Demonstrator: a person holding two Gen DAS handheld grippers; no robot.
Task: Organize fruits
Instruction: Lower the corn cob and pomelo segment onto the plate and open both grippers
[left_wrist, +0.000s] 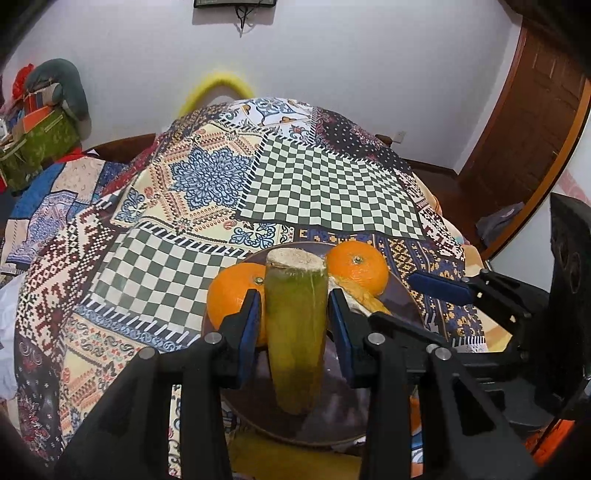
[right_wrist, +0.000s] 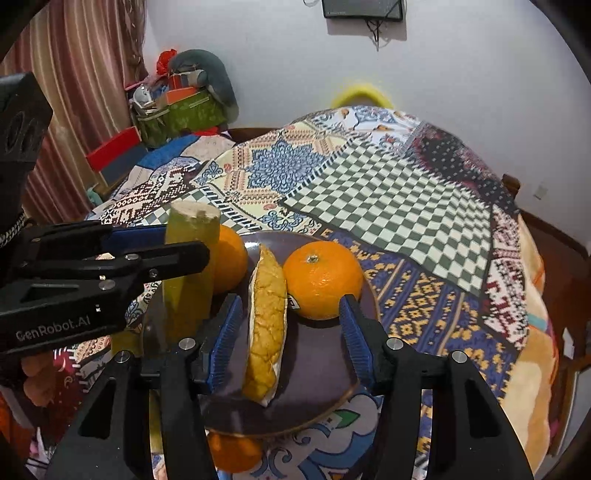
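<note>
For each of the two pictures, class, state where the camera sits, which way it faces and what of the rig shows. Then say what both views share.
Left wrist: on the left gripper, looking along its fingers across the plate; fingers closed on the green stalk; right gripper at right.
Right wrist: on the right gripper, facing the same plate; open fingers flank the yellow wedge; left gripper at left.
Shared: plate, stalk, wedge, two oranges, patchwork cloth.

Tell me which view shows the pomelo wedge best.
Right wrist. The pomelo wedge lies whole on the plate, between the open right gripper's fingers, beside an orange. In the left wrist view only a sliver shows, behind the left gripper and the green stalk it holds.
</note>
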